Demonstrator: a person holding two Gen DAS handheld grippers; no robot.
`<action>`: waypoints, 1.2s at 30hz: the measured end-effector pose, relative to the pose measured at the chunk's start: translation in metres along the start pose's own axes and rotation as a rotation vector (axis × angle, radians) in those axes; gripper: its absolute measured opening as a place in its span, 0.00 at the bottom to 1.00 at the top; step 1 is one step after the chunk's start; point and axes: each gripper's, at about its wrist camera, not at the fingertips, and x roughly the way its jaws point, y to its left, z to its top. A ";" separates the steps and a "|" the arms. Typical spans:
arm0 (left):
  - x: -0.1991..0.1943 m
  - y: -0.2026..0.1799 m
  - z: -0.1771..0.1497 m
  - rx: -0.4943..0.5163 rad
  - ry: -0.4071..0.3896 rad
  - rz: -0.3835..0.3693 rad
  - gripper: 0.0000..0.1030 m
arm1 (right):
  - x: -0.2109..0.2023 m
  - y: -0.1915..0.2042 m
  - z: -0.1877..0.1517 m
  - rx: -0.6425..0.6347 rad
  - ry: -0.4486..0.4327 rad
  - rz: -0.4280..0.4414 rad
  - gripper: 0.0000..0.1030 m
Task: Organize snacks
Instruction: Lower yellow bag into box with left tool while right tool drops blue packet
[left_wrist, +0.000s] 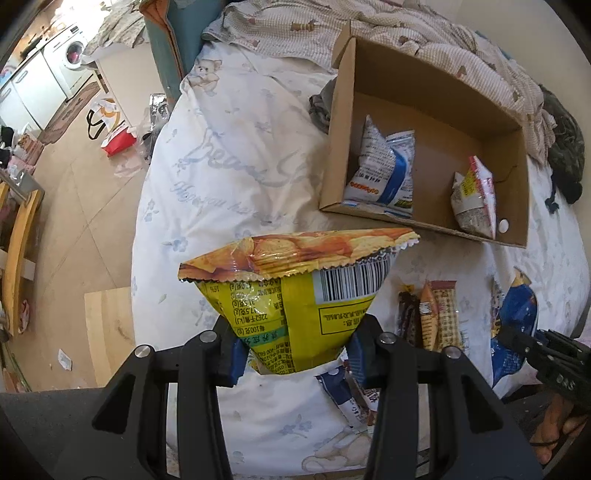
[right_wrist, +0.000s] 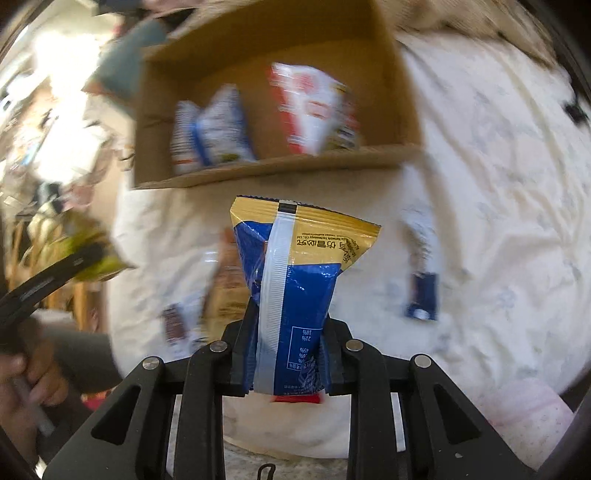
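My left gripper (left_wrist: 295, 354) is shut on a yellow chip bag (left_wrist: 295, 291) and holds it above the bed, short of the cardboard box (left_wrist: 424, 85). The box holds a blue-and-white snack bag (left_wrist: 384, 166) and a red-and-white snack bag (left_wrist: 474, 199). My right gripper (right_wrist: 288, 362) is shut on a blue-and-gold snack bag (right_wrist: 295, 273), held upright in front of the same box (right_wrist: 273, 168). The right wrist view is blurred by motion. The left gripper with the yellow bag shows at its left edge (right_wrist: 74, 258).
Several snack bars (left_wrist: 428, 317) and a blue bag (left_wrist: 513, 325) lie loose on the white quilt (left_wrist: 229, 177). A small blue packet (right_wrist: 423, 291) lies right of the right gripper. The bed edge and floor are to the left. Rumpled bedding lies behind the box.
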 end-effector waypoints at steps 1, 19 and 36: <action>-0.002 -0.001 0.000 0.004 -0.007 -0.010 0.38 | -0.006 0.005 0.003 -0.016 -0.022 0.019 0.27; -0.018 -0.055 0.084 0.130 -0.092 -0.075 0.38 | -0.012 0.024 0.097 -0.030 -0.198 0.040 0.27; 0.034 -0.078 0.106 0.182 -0.086 -0.103 0.38 | 0.035 -0.017 0.134 0.020 -0.150 -0.269 0.27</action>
